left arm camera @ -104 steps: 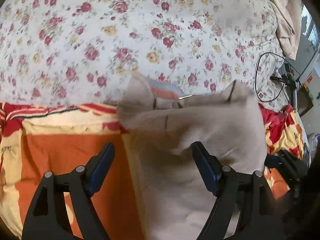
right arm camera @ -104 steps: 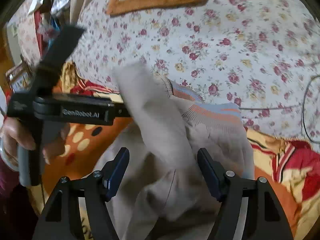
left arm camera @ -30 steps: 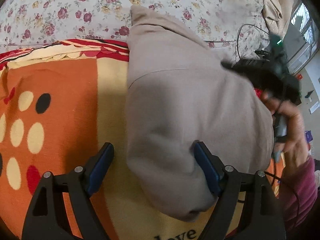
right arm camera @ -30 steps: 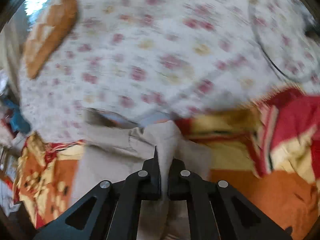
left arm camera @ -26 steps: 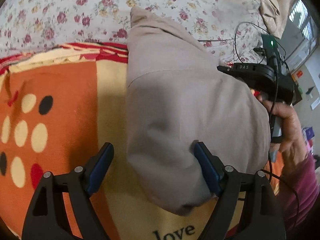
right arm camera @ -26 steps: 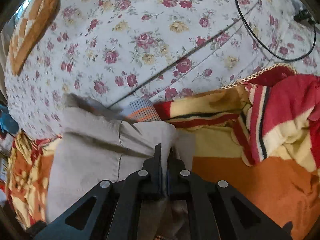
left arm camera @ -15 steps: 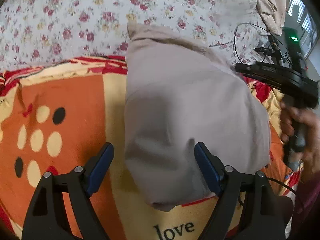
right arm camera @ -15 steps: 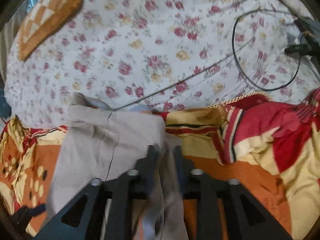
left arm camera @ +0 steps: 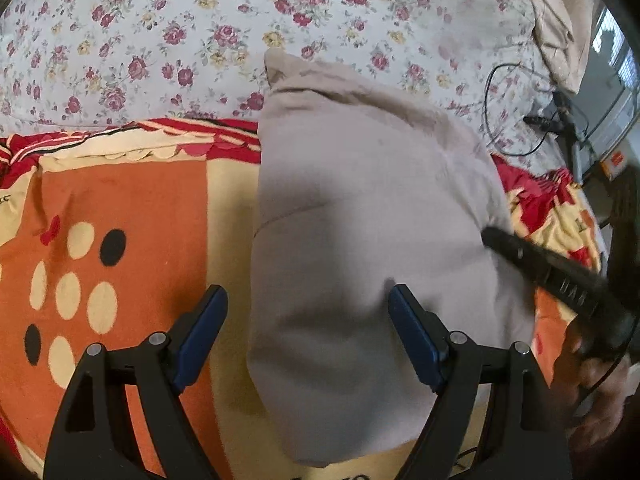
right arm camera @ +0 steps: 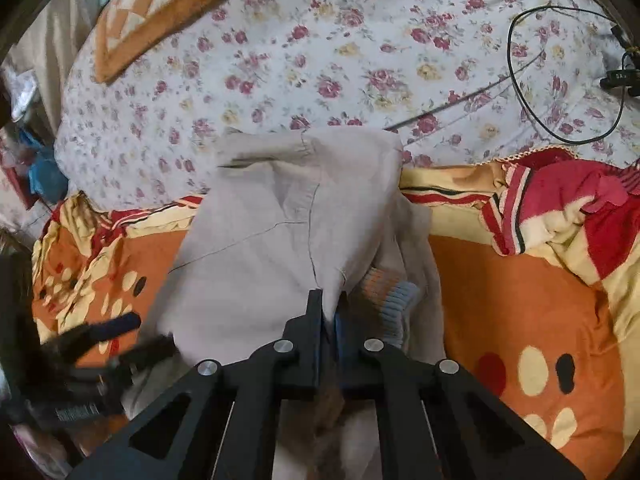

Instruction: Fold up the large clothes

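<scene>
Bed surface: floral sheet [left arm camera: 168, 36] behind, orange spotted blanket [left arm camera: 120, 208] in front; beige garment [left arm camera: 360, 216] folded across both.
Left wrist view: left gripper [left arm camera: 308, 332] jaws wide apart, garment's near end between them, pads not pressing. Right wrist view: right gripper [right arm camera: 329, 312] has just snapped closed, pinching a fold of garment beside its striped cuff [right arm camera: 390, 296]; black cable [right arm camera: 568, 80] on sheet.

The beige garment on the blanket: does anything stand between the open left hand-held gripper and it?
Nothing visible does. The left hand-held gripper hangs open directly over the beige garment, with only bare cloth below its fingers. The right hand-held gripper is shut on a fold at the garment's other side, clear of that path.
</scene>
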`<state>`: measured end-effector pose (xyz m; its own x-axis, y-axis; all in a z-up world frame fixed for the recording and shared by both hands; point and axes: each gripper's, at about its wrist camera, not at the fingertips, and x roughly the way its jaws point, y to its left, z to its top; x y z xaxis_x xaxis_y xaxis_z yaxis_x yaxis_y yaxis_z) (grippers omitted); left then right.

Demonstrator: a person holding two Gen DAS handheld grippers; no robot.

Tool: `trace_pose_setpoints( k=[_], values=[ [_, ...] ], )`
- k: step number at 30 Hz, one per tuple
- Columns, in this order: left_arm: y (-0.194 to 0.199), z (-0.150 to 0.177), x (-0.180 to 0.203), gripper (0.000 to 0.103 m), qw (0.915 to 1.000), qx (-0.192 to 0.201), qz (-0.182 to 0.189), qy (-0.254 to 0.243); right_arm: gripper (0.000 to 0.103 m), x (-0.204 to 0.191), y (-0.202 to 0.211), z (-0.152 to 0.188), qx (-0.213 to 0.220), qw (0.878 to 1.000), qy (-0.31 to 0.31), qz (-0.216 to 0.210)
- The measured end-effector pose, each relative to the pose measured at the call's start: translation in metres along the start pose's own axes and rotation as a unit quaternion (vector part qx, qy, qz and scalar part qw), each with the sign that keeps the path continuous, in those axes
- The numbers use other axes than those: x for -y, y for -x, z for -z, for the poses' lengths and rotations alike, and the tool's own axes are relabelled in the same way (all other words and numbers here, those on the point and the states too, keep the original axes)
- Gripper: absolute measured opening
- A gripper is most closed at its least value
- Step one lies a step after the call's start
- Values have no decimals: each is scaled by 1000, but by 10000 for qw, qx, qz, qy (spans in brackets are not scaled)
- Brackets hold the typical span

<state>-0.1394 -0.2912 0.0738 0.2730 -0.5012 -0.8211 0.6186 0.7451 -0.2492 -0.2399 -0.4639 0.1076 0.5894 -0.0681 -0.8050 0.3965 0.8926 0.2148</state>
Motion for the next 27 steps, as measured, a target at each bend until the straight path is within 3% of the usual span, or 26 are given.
trace_pose_setpoints(
  k=[4,8,9,10,12,15,19,23,24,25,27],
  values=[
    [-25,1,3,85,9993,-362,95,2,2,18,-24,9,-216,9993,-237,193],
    [-26,-2,-7,85,9987,-414,274,112,6,34,-1,4,78,9972,-701,-259],
    [-26,-5,-10,85,9986,-418,303,117,22,42,2,3,188,9958,-860,-252],
    [-26,-8,-12,85,9985,-426,323,128,57,47,3,2,248,9949,-951,-213],
    [-30,-15,-18,85,9976,-487,460,180,87,58,-1,1,394,9913,-1188,-413],
    [-42,-22,-28,86,9941,-668,777,358,87,68,-23,-4,84,9849,-1410,-997],
    [-58,-27,-35,93,9887,-865,1112,510,88,71,-46,-10,-71,9804,-1438,-1347],
    [-59,-29,-20,93,9917,-811,980,197,86,64,-70,-12,-452,9742,-1418,-1697],
    [-58,-29,-16,77,9921,-772,990,61,75,62,-73,-11,-533,9721,-1415,-1794],
    [-55,-29,-10,69,9920,-726,1026,-95,65,59,-72,-11,-561,9728,-1407,-1752],
    [-42,-31,-4,40,9928,-567,1018,-277,51,52,-56,-11,-399,9767,-1286,-1672]
  ],
)
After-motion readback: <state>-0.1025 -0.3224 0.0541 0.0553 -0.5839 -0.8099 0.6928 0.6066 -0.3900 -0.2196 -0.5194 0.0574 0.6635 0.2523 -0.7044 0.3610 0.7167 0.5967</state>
